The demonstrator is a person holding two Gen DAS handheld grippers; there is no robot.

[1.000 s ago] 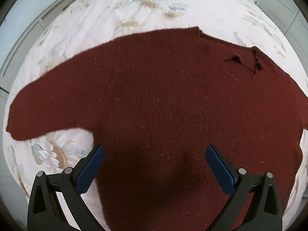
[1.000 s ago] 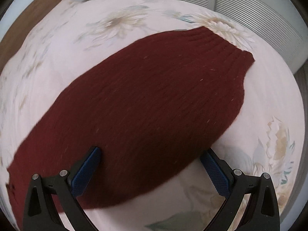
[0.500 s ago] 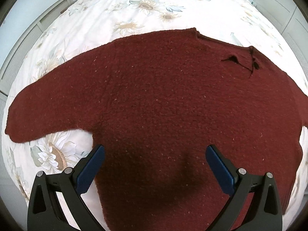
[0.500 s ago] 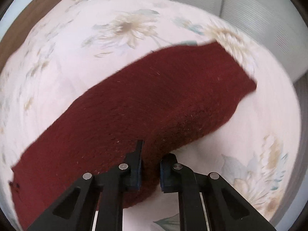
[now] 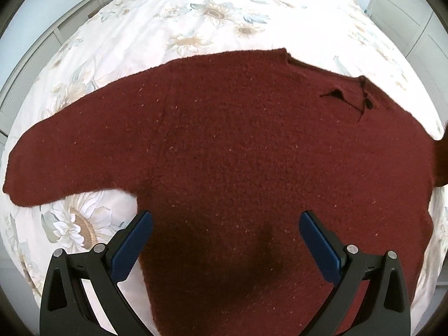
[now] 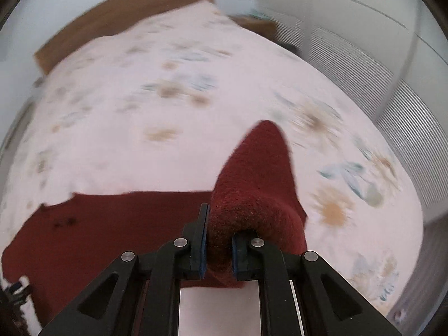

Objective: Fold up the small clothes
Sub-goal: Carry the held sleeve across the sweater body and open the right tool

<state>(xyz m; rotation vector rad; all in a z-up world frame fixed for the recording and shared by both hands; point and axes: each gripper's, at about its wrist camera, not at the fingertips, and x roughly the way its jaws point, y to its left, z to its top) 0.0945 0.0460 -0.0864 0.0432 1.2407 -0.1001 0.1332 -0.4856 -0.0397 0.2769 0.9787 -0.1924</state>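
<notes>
A dark red knitted sweater [image 5: 238, 145] lies spread flat on the bed, its left sleeve [image 5: 70, 162] stretched out to the left and its neckline at the upper right. My left gripper [image 5: 224, 240] is open and empty, hovering over the sweater's lower body. My right gripper [image 6: 218, 243] is shut on the sweater's right sleeve [image 6: 257, 184] and holds it lifted off the bed; the sleeve drapes over the jaws and its cuff points away. The sweater's body [image 6: 112, 224] lies below to the left in the right wrist view.
The bed has a white floral cover [image 5: 224, 14] that extends far beyond the sweater. A wooden headboard [image 6: 120, 19] stands at the far end. White slatted cabinet doors [image 6: 378, 64] run along the right side, and panelling [image 5: 42, 56] along the left.
My right gripper closed on the right sleeve and has lifted it, swinging up and left over the bed. My left gripper has stayed open over the sweater's body.
</notes>
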